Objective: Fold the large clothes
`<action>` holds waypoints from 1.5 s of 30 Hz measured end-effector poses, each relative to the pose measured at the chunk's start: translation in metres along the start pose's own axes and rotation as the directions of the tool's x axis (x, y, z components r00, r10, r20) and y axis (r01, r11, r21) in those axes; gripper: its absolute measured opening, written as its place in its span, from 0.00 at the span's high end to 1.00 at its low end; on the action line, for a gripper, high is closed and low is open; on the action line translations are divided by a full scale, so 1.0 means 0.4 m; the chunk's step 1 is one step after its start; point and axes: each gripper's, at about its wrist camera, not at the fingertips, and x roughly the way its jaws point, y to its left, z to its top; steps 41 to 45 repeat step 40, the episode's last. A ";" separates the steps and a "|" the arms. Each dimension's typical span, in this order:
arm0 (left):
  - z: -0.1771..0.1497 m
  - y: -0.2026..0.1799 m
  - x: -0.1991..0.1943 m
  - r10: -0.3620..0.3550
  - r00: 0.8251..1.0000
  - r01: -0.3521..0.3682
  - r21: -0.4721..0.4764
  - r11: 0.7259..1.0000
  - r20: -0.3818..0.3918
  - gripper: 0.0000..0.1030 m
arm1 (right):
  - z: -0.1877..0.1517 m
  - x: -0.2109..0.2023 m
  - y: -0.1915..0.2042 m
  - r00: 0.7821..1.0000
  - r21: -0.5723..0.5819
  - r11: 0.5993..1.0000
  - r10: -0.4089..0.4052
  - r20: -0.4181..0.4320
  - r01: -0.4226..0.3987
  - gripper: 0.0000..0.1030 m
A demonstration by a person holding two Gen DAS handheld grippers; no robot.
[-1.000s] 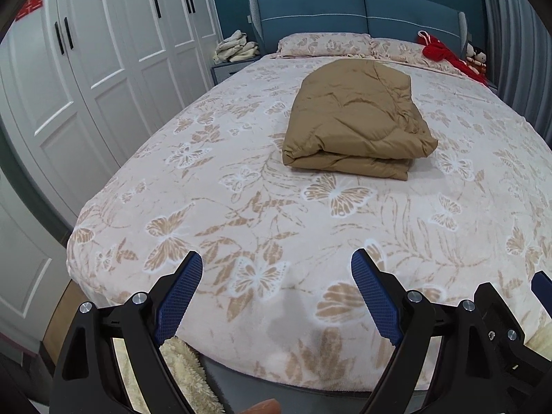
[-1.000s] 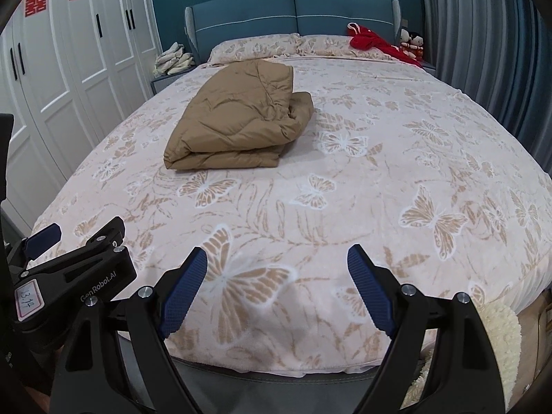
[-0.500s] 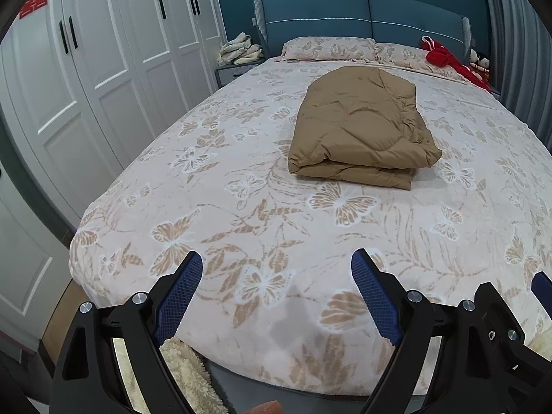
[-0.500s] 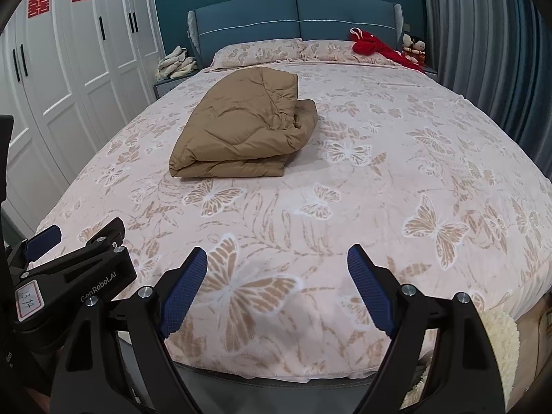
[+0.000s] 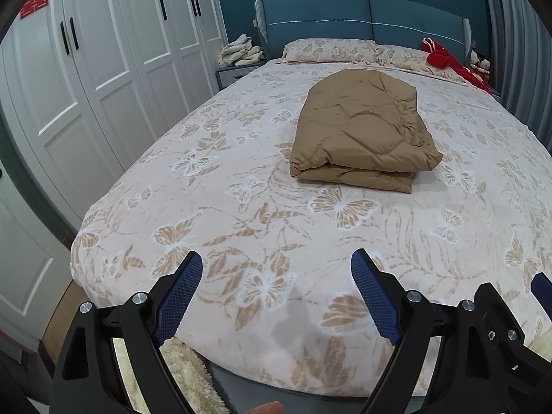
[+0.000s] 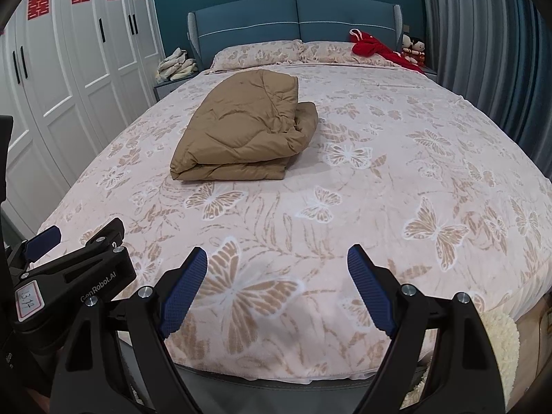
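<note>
A tan quilted garment [image 5: 362,131] lies folded in a thick bundle in the middle of the bed [image 5: 241,207]; it also shows in the right wrist view [image 6: 245,131]. My left gripper [image 5: 276,293] is open and empty, held over the foot edge of the bed, well short of the bundle. My right gripper [image 6: 277,289] is open and empty too, over the foot edge, beside the left gripper, whose body shows at the lower left [image 6: 69,276]. Neither gripper touches the garment.
The bed has a butterfly-print cover, pillows [image 5: 327,50] and a blue headboard [image 5: 358,17]. A red cloth [image 5: 445,62] lies at the far right by the pillows. White wardrobes [image 5: 103,69] stand left, a nightstand with cloths [image 5: 241,55] beyond, grey curtains [image 6: 483,51] right. A fluffy rug [image 5: 186,372] lies below.
Both grippers have drawn back and risen slightly from the bed; the folded bundle sits a little lower and farther in both views. The jaws stay open and the garment has not moved.
</note>
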 end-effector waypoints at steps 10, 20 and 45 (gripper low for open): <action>0.006 0.001 -0.004 0.005 1.000 -0.005 -0.002 1.000 0.005 0.17 | 0.003 -0.002 0.003 1.000 0.000 1.000 -0.002 0.002 0.002 0.21; 0.013 0.004 -0.005 0.006 1.000 -0.006 0.001 1.000 0.010 0.18 | 0.008 -0.004 0.004 1.000 0.000 1.000 -0.003 0.004 0.003 0.21; 0.018 -0.002 -0.019 0.011 0.999 -0.011 0.003 1.000 0.043 0.24 | 0.022 -0.021 0.016 1.000 0.015 1.000 -0.014 0.016 0.014 0.22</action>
